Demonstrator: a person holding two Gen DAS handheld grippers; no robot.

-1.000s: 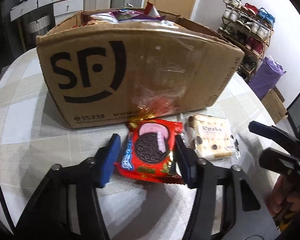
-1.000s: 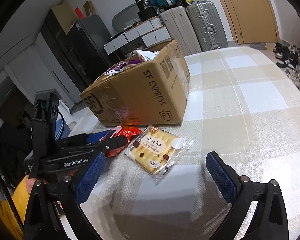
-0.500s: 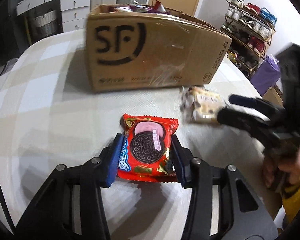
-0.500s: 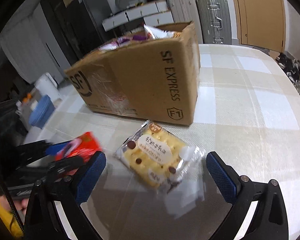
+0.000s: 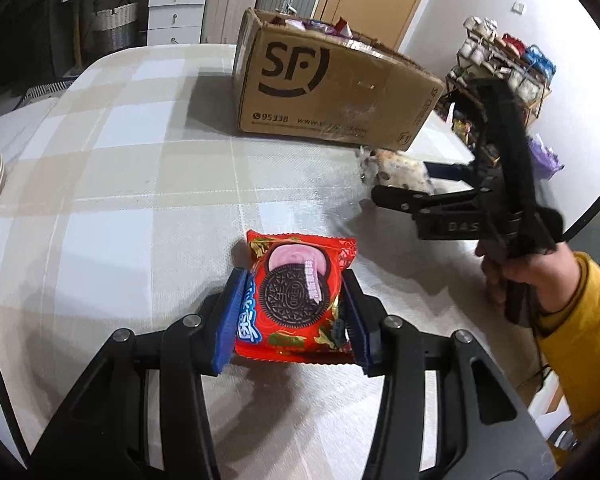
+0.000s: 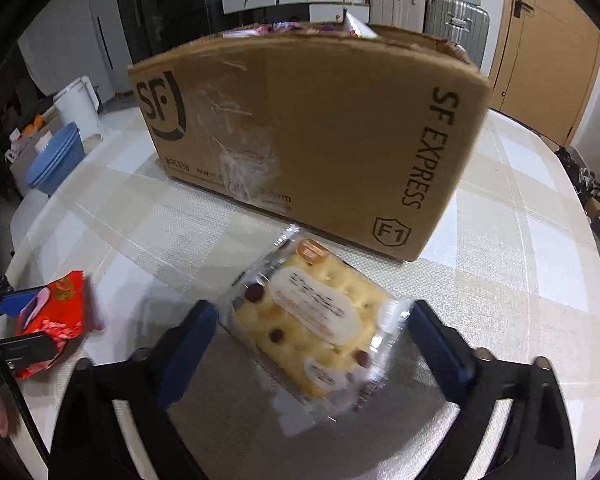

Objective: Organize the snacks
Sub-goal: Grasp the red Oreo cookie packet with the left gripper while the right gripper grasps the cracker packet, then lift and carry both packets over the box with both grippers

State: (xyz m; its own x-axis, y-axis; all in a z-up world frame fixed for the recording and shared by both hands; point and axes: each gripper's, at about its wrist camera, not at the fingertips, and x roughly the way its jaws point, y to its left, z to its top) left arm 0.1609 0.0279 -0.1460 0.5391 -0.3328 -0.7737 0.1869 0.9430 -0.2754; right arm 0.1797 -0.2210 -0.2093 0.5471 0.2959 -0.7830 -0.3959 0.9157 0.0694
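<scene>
A red Oreo packet (image 5: 296, 296) hangs a little above the checked tablecloth, with my left gripper (image 5: 292, 308) shut on its two sides. The same packet (image 6: 60, 312) shows at the left edge of the right wrist view. A clear-wrapped yellow cracker packet (image 6: 312, 332) lies on the table just in front of the SF cardboard box (image 6: 300, 128). My right gripper (image 6: 314, 332) straddles it and its jaws are closing, the blue pads (image 6: 196, 332) right at the wrapper's edges. In the left wrist view the right gripper (image 5: 420, 188) reaches the cracker packet (image 5: 400, 168) beside the box (image 5: 332, 92), which holds several snacks.
A hand in a yellow sleeve (image 5: 540, 276) grips the right tool. Blue basins (image 6: 56, 160) and a white bin (image 6: 80, 104) stand beyond the table's left edge. A shoe rack (image 5: 508, 60) is at the right, suitcases (image 6: 456, 24) and drawers behind the box.
My left gripper drew back from the box with the Oreo packet. The right gripper swung over the cracker packet, and its jaws have narrowed around it.
</scene>
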